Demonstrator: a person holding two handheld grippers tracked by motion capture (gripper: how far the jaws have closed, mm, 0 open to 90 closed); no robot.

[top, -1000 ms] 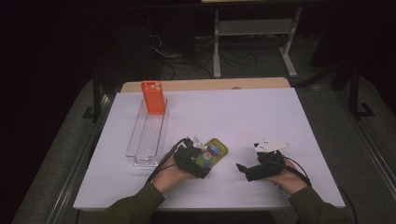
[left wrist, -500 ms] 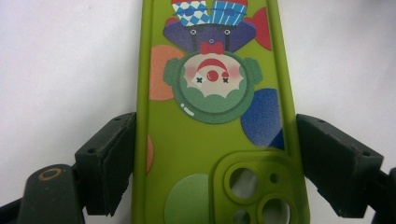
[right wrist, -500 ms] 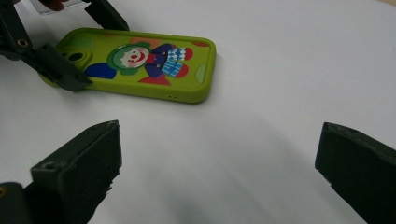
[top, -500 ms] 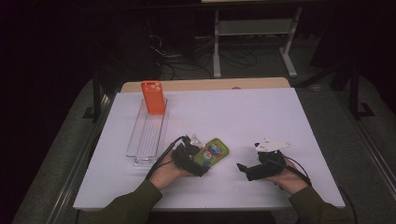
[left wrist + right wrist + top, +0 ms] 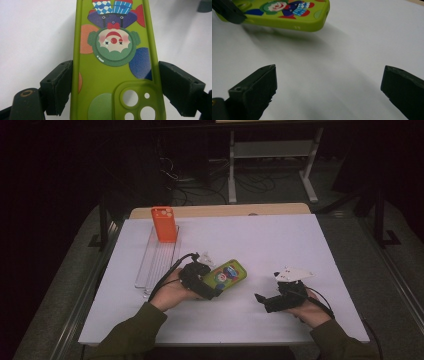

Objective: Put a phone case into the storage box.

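The left gripper (image 5: 209, 287) pinched the green phone case (image 5: 226, 275) across its width, one black pad on each long edge near the camera cutouts, a hold that kept the printed clown face clear and let the thin shell be carried flat without folding. In the right gripper view the case hung a little above the white table (image 5: 280, 240), throwing a soft shadow beneath its lower edge, so it appeared to be lifted rather than resting, near the middle of the table on the person's side. To the left of it lay a clear slotted rack (image 5: 155, 262) with an orange phone case (image 5: 164, 224) standing upright at its far end; judging by that, the rack served to hold cases on edge, and the green one seemed bound for one of its free slots. The left hand (image 5: 172, 292) reached forward from the bottom of the high view, forearm angled toward the centre, the gripper pointing up and to the right along the case. The right gripper (image 5: 261, 299) sat low near the table's front right, jaws spread wide with nothing between them, pointing left toward the case, the right hand (image 5: 310, 312) idle behind it.
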